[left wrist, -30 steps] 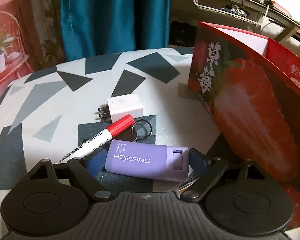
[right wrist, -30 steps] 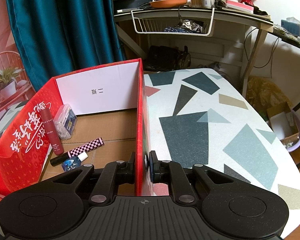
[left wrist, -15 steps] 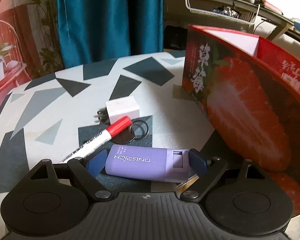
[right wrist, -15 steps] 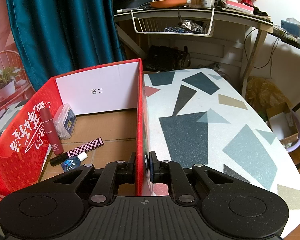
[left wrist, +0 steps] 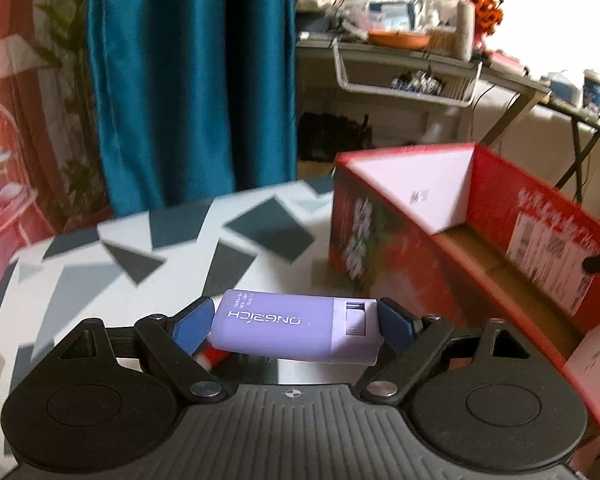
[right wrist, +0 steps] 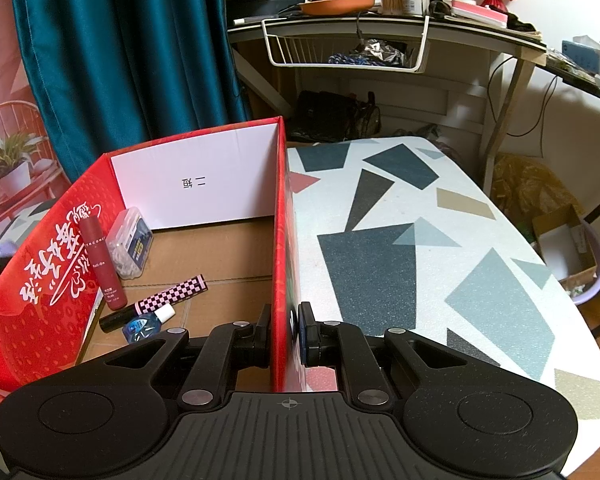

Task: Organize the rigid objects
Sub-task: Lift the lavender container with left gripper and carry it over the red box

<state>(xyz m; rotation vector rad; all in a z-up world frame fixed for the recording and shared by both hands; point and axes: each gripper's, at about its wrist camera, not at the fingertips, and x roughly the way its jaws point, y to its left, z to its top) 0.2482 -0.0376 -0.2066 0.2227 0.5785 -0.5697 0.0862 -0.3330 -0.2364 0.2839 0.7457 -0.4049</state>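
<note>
Lilac case aloft beside the red box
We clamp our left tongs (left wrist: 296,322) endwise on the lilac case (left wrist: 296,330), above the tabletop (left wrist: 100,264) near the red box (left wrist: 512,280); our right tongs (right wrist: 284,334) pinch its wall, steadying it

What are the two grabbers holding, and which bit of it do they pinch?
The left gripper pinches the purple case by its two short ends. The right gripper clamps the red box by its right side wall, near the top edge.
</note>
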